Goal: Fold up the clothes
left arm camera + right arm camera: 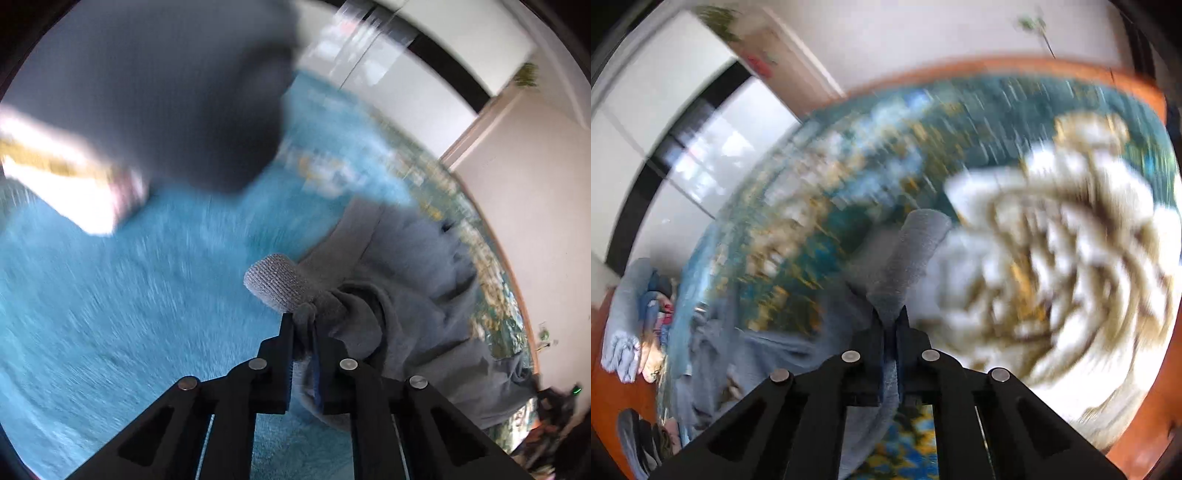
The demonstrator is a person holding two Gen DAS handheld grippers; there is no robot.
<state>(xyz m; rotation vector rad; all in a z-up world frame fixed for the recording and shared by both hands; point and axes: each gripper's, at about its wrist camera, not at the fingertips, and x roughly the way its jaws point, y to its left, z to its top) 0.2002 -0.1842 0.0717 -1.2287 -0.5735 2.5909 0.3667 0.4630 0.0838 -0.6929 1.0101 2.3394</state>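
My left gripper [303, 325] is shut on a grey sweatshirt [413, 302]; its ribbed cuff [275, 284] sticks out past the fingertips and the rest trails right over the teal rug [110, 314]. My right gripper [889, 325] is shut on another ribbed grey cuff [916, 251] of the same grey sweatshirt [768, 350], whose body hangs down to the left. Both views are motion-blurred.
A dark blurred garment [166, 92] fills the upper left of the left wrist view. A patterned rug with a white and gold medallion [1052, 277] lies under the right gripper. A pile of clothes [635, 332] sits at the far left. White walls [517, 203] border the rug.
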